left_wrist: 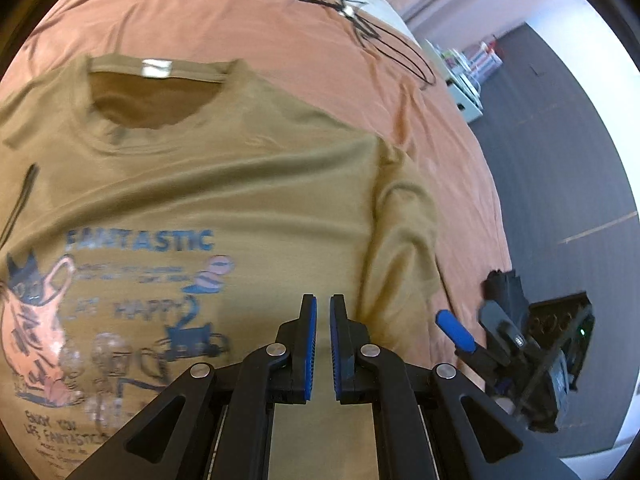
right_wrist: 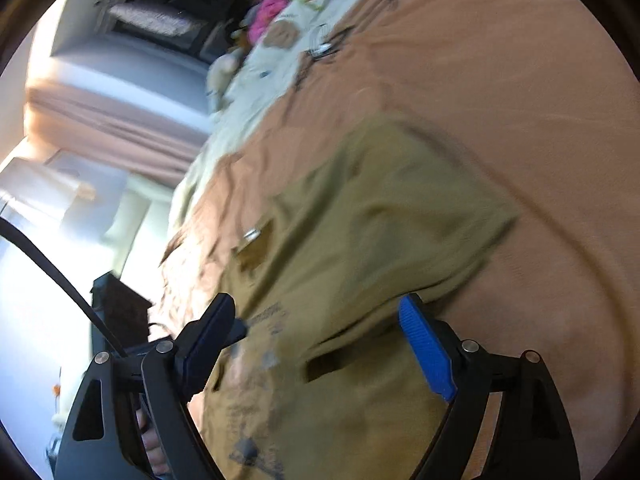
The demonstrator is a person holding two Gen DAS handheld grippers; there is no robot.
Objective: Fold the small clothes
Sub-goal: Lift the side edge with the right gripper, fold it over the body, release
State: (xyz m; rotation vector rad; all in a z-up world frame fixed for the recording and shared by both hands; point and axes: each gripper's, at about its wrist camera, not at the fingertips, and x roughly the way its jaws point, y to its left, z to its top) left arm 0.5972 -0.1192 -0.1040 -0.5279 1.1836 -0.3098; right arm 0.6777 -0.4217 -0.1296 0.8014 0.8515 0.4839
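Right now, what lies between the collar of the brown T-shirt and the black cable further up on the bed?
Only bare orange bedsheet lies between the T-shirt collar and the black cable. The left wrist view shows this stretch clearly.

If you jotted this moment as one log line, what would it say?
olive-brown printed cotton T-shirt: flat on orange bedsheet | left gripper: shut, empty | right gripper: open over shirt

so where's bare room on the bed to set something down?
Free: orange sheet between the t-shirt collar and the black cord, and beside the shirt's sleeve toward the bed edge. Crowded: the far end, with piled clothes.
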